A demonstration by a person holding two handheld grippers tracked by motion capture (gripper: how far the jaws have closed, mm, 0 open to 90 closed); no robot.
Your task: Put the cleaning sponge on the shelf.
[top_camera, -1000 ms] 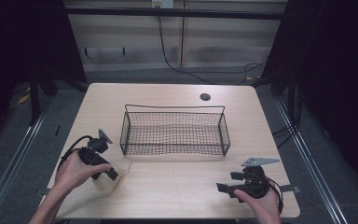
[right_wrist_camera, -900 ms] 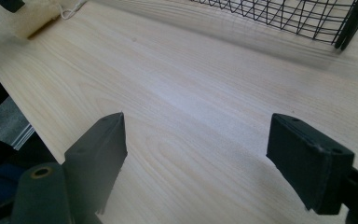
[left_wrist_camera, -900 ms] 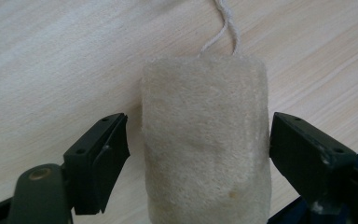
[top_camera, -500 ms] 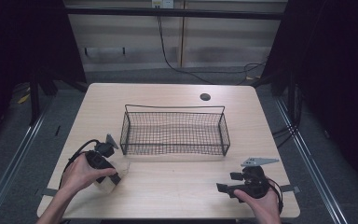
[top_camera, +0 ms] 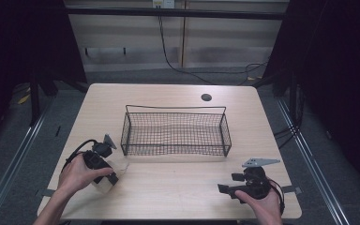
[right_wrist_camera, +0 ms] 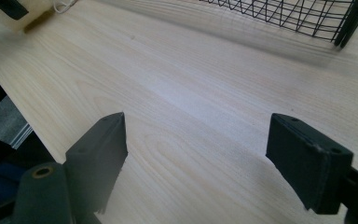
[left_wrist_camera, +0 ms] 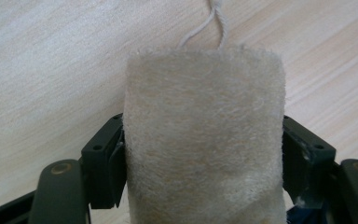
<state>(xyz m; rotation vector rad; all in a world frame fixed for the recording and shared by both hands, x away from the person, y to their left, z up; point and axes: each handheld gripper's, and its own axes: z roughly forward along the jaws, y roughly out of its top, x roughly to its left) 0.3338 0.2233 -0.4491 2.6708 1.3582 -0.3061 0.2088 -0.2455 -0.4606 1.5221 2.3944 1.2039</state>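
Left gripper (left_wrist_camera: pixel 200 154), jaws just closing, clamps the fuzzy cream roll (left_wrist_camera: pixel 203 140) between its pads: the grasp. Next, lift towards the wire basket (top_camera: pixel 176 133). Right gripper (right_wrist_camera: pixel 196 163) gapes empty.

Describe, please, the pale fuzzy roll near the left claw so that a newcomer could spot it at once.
Start at the black wire basket in the middle of the wooden table, then go to its near left corner. There the left claw grips the fuzzy roll: cream, soft-napped, with a thin white string at its far end.

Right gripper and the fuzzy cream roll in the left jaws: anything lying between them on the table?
Nothing: bare wooden table between right gripper and roll, seen in the high view.
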